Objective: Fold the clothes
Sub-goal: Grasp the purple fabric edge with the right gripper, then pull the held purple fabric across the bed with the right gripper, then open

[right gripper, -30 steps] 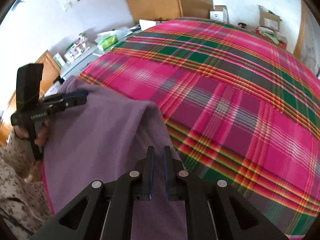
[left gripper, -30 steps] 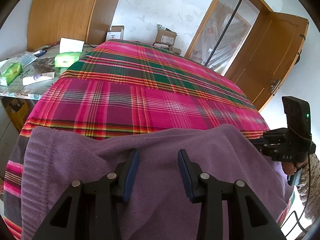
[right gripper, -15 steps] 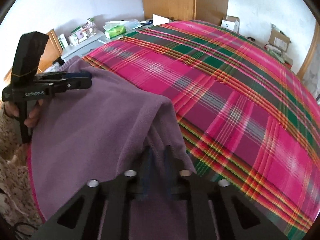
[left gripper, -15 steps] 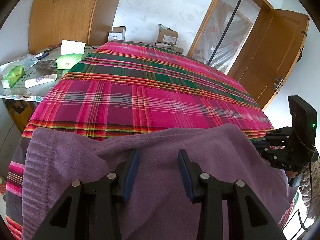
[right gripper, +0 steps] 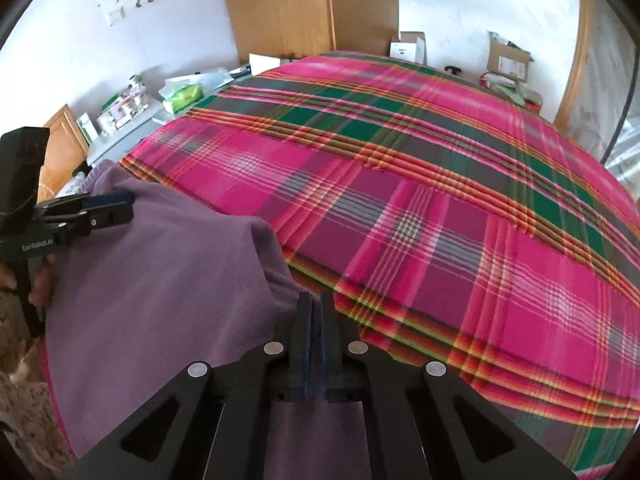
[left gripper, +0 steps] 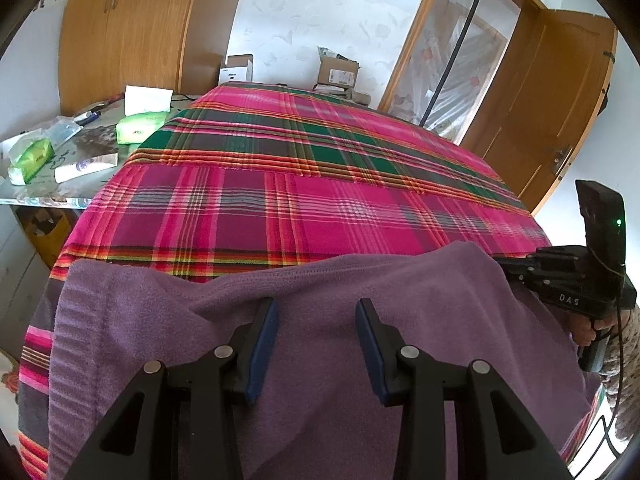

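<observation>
A purple fleece garment (left gripper: pixel 360 280) lies spread over the near edge of a bed with a pink and green plaid cover (left gripper: pixel 320 200). My left gripper (left gripper: pixel 316 306) hangs open just above the garment's middle, with flat cloth below the gap between its blue pads. My right gripper (right gripper: pixel 316 298) is shut on a raised fold at the garment's (right gripper: pixel 160 280) right corner, beside the plaid cover (right gripper: pixel 440 200). In the left wrist view the right gripper (left gripper: pixel 502 264) meets the cloth's far right corner. The left gripper (right gripper: pixel 126 206) shows at the left of the right wrist view.
A side table (left gripper: pixel 48 196) with green tissue packs (left gripper: pixel 140 128) stands left of the bed. A wooden wardrobe (left gripper: pixel 132 32) and cardboard boxes (left gripper: pixel 336 72) line the far wall. An open wooden door (left gripper: pixel 560 100) is at the right. A person's hand (right gripper: pixel 40 284) grips the left handle.
My right gripper's jaws have come together on the fold of purple cloth, and its view has tipped up a little. The left gripper has kept still and open.
</observation>
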The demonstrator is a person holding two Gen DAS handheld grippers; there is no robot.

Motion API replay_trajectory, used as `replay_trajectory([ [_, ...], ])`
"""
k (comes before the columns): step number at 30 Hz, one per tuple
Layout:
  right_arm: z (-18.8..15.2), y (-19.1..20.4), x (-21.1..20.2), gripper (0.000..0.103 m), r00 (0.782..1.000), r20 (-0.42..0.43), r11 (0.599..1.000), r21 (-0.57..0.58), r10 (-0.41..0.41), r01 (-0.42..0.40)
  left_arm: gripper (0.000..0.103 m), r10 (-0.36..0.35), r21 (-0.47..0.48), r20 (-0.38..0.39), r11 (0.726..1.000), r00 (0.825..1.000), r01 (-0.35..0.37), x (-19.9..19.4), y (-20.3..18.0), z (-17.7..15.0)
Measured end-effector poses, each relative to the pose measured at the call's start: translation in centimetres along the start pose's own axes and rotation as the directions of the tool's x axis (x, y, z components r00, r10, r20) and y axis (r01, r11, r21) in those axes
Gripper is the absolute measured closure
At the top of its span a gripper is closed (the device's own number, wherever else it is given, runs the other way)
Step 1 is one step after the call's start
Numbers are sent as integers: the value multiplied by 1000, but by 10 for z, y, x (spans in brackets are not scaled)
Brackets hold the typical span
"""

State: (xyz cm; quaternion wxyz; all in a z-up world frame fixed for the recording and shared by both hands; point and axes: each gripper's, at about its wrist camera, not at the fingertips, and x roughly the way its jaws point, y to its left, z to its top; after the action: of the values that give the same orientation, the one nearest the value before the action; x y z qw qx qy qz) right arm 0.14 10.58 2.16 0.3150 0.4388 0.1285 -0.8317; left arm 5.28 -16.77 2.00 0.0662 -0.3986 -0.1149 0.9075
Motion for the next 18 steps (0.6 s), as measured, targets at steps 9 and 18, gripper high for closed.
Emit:
replay_trajectory([
  [9, -1, -4, 3, 99, 1000, 20, 999, 35, 2, -3, 62, 17, 28, 8, 999, 1000, -17, -10, -16, 7],
  [18, -10, -33, -40, 96, 994, 109, 983, 182, 17, -37, 62, -62, 147, -14, 987, 998, 63, -8, -65, 15],
])
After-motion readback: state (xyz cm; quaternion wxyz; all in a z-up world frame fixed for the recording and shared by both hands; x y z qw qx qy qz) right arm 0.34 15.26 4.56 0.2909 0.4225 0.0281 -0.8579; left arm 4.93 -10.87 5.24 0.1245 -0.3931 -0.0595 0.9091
